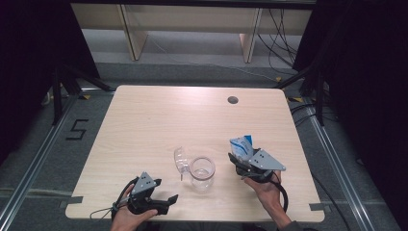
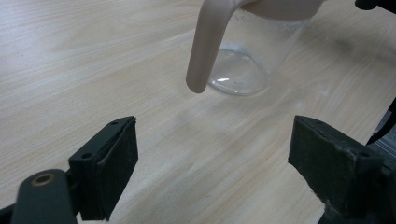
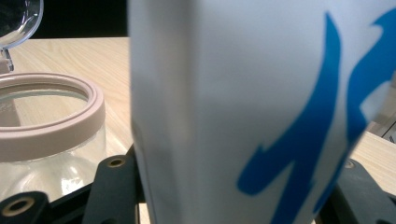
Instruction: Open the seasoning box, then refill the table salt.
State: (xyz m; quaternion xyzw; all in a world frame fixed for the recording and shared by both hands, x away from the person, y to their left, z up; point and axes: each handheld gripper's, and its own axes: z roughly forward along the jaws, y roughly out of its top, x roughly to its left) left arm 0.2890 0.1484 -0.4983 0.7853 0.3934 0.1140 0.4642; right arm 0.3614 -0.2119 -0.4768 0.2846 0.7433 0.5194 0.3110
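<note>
- Right gripper [image 1: 243, 161] clamped on a white-and-blue carton [image 1: 242, 146], fingers [image 3: 114, 186] pressed to its two sides, carton's long axis close to upright with a slight lean.
- Carton raised off the bench, toward the right half of the near edge, top opened and facing away from the person.
- Just left of the carton: a clear jar [image 1: 201, 173] with a pinkish rim, mouth open and up, standing near the middle of the near edge.
- Hinged clear lid [image 1: 180, 160] flipped back on the jar's left side, away from the carton, leaving the mouth free on the carton's side.
- Seen from the right gripper view, jar rim [image 3: 51, 116] lower than the carton and close beside it; likely next a tip leftward over that rim.
- Left gripper [image 1: 161, 204] released, fingers [image 2: 109, 168] spread with nothing between, resting low at the near left edge, aimed at the jar's base [image 2: 238, 77].
- Right hand [image 1: 265, 188] the nearer one to the jar mouth; left placed to steady the jar if needed.
- Bench [image 1: 159, 115] otherwise bare wood.
</note>
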